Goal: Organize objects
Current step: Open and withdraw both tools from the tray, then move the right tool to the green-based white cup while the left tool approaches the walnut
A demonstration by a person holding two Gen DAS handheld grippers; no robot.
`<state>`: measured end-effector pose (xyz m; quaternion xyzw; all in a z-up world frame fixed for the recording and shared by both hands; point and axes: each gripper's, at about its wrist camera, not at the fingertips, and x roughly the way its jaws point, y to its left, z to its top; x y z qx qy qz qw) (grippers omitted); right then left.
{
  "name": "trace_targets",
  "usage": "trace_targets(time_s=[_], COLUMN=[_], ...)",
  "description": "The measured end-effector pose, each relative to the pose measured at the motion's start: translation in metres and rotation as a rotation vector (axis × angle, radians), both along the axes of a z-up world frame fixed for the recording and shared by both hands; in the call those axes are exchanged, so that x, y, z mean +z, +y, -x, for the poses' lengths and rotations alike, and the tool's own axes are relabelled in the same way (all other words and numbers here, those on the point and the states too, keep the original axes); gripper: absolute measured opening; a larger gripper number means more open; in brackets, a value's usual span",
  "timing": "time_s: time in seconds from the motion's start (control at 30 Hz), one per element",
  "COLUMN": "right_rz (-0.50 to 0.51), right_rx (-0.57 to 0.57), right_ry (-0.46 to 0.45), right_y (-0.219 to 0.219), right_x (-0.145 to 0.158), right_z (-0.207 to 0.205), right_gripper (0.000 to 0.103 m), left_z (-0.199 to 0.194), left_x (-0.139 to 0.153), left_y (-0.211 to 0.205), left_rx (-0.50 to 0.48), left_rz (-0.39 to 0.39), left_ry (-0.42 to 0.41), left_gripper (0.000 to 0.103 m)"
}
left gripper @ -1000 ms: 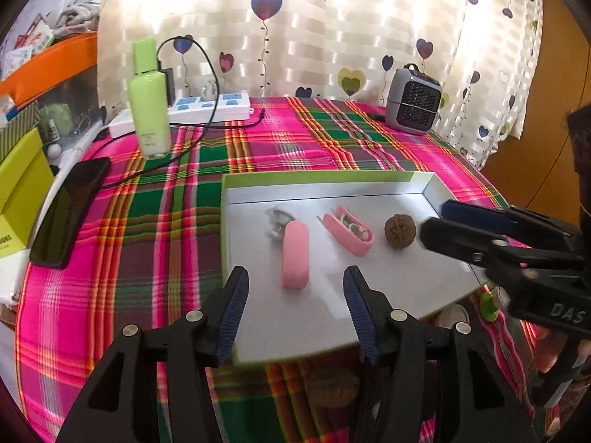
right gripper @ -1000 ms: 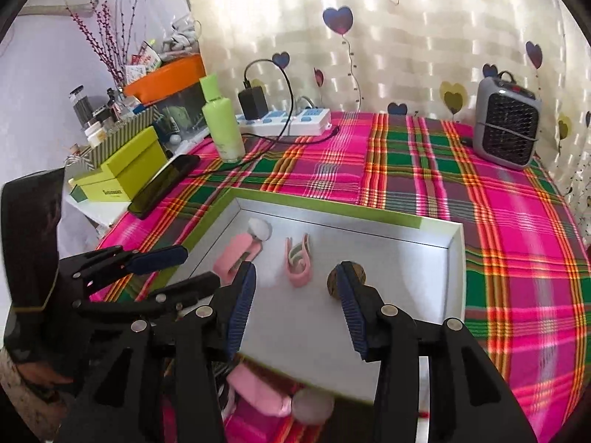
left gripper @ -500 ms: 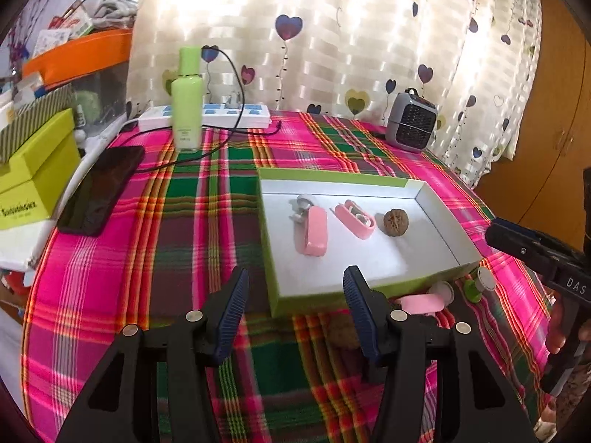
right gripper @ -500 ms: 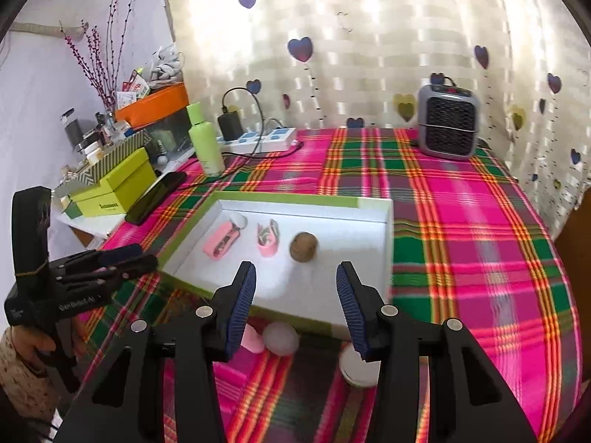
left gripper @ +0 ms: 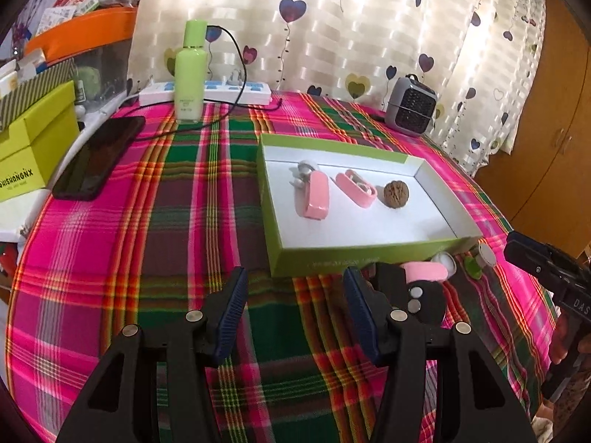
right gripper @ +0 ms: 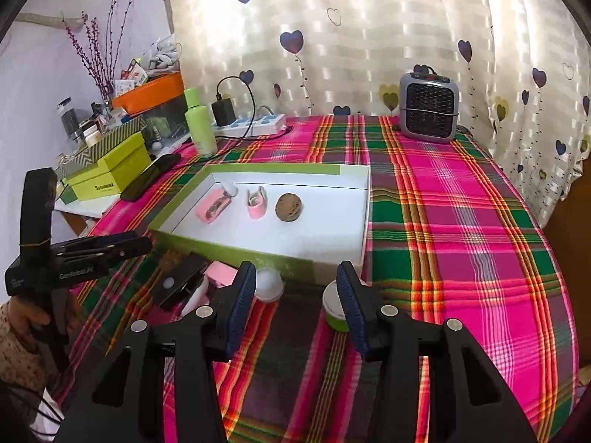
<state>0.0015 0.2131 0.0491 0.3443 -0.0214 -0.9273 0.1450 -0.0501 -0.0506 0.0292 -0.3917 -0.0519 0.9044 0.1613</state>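
Pink and green plaid cloth covers the surface (right gripper: pixel 461 221), and right in the middle sits the shallow green-sided tray (left gripper: pixel 354 256) with its white floor. Three things lie in a row inside it: a pink case (left gripper: pixel 317 196) with a pale metal piece at its far end, a second pink open holder (left gripper: pixel 356 188) just beside it, and a brown walnut (left gripper: pixel 396 192) next along, all apart from each other and none touching the tray walls.

Down at the near wall of the tray, outside it, more bits wait on the cloth: a pink oblong piece (left gripper: pixel 424 271), a black flat item with round silver dots (left gripper: pixel 421 301), a white ball (right gripper: pixel 269 285) and a small green-rimmed round lid (right gripper: pixel 334 304).

The left claw (left gripper: pixel 293 308) hangs over bare cloth just short of the tray, jaws parted, nothing between them. The right claw (right gripper: pixel 295 301) hangs likewise, jaws parted and empty; the white ball sits beside its left finger and the green-rimmed lid is partly hidden behind its right finger, whether touching it cannot be told.

Further back stand a green bottle (left gripper: pixel 190 74), a white power strip (left gripper: pixel 221 90), a dark phone (left gripper: pixel 98 157) and a small grey heater (right gripper: pixel 428 107).
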Motion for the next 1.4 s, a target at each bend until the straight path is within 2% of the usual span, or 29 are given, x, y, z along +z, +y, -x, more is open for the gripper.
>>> trace_targets(time_s=[0.13, 0.23, 0.33, 0.63, 0.77, 0.93, 1.4], right_rz=[0.015, 0.037, 0.012, -0.007, -0.033, -0.043, -0.055], right_rx=[-0.044, -0.021, -0.006, -0.120, -0.097, -0.074, -0.095], right_ry=[-0.002, -0.016, -0.016, 0.015, -0.030, -0.030, -0.050], right_y=[0.006, 0.003, -0.006, 0.012, 0.008, 0.006, 0.010], right_x=[-0.004, -0.007, -0.011, -0.014, -0.023, -0.026, -0.029], right_z=[-0.002, 0.000, 0.002, -0.002, 0.004, 0.007, 0.015], right_gripper=[0.047, 0.047, 0.047, 0.047, 0.047, 0.053, 0.054], left_z=[0.000, 0.002, 0.002, 0.004, 0.005, 0.006, 0.011], left_x=[-0.004, -0.007, -0.010, -0.012, -0.013, -0.014, -0.017], left_y=[0.002, 0.003, 0.006, 0.011, 0.014, 0.020, 0.021], left_rx=[-0.008, -0.013, -0.020, -0.045, -0.055, -0.071, -0.064], left_rz=[-0.003, -0.016, -0.016, -0.031, -0.036, -0.036, -0.063], left_ry=[-0.011, -0.025, -0.032, -0.039, -0.046, -0.060, -0.081], left_gripper=[0.053, 0.053, 0.053, 0.053, 0.054, 0.054, 0.055])
